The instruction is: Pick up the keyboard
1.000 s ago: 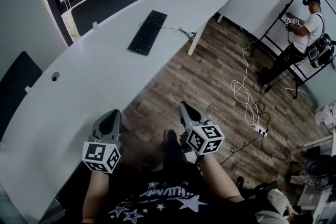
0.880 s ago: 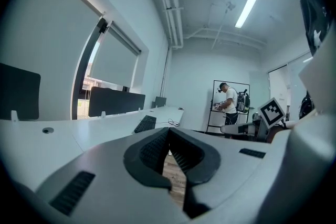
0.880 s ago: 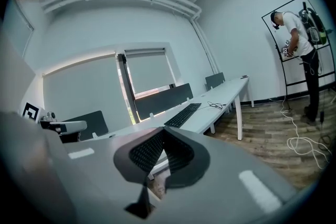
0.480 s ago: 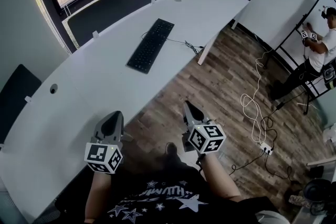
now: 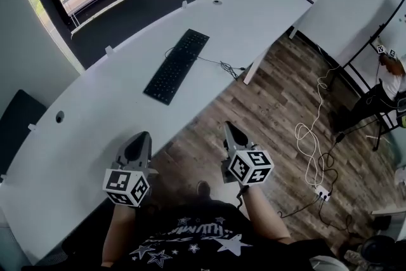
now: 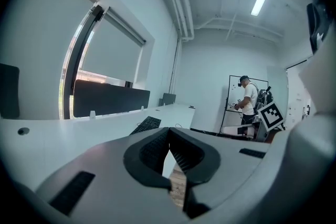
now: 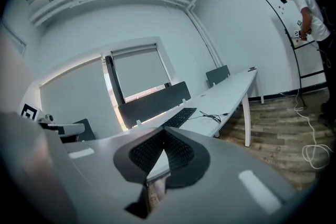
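Note:
A black keyboard (image 5: 176,66) lies on the long white curved desk (image 5: 95,111), its cable (image 5: 222,64) trailing toward the desk's front edge. My left gripper (image 5: 139,141) and right gripper (image 5: 228,130) are both shut and empty, held side by side in front of my body, well short of the keyboard. The left one hangs over the desk's near edge, the right one over the wood floor. In the left gripper view the keyboard (image 6: 146,124) is far beyond the shut jaw tips (image 6: 169,131). In the right gripper view the keyboard (image 7: 180,117) also lies far ahead of the shut tips (image 7: 164,131).
Dark divider panels (image 5: 136,6) and a window line the desk's far side. A white cable (image 5: 314,136) runs over the wood floor to a power strip (image 5: 322,193). A person (image 5: 388,82) stands at a whiteboard at the far right.
The keyboard and desk have drifted lower and nearer in the head view as I move toward them. Both grippers stay shut. The person at the whiteboard has slid toward the right edge.

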Motion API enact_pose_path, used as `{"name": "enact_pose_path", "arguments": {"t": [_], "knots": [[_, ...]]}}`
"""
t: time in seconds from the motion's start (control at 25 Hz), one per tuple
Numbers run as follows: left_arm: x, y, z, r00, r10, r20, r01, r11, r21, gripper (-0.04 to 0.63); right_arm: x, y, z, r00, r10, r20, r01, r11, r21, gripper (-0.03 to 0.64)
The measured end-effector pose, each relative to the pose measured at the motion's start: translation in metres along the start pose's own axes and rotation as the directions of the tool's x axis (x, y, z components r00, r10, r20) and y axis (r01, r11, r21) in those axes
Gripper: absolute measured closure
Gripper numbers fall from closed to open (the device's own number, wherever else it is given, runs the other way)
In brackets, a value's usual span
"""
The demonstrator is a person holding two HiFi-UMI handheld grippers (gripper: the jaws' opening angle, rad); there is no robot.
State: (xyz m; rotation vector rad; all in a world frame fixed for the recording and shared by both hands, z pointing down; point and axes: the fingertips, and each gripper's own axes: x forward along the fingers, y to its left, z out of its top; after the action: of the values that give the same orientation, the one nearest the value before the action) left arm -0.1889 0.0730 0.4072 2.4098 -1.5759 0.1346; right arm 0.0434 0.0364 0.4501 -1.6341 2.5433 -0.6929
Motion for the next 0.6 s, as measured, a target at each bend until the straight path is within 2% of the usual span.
{"name": "enact_pose_path", "arguments": {"t": [0.32, 0.6], "knots": [[0.041, -0.009, 0.007, 0.998, 0.068, 0.005, -0.068, 0.997, -0.032, 0.588, 0.015, -0.041, 0.011, 0.999, 0.049, -0.020, -0.049, 0.999, 0.005, 0.615], [0.069, -0.015, 0.018, 0.998, 0.069, -0.014, -0.069, 0.997, -0.019, 0.588, 0.025, -0.063, 0.024, 0.999, 0.046, -0.026, -0.046, 0.999, -0.012, 0.615]]}}
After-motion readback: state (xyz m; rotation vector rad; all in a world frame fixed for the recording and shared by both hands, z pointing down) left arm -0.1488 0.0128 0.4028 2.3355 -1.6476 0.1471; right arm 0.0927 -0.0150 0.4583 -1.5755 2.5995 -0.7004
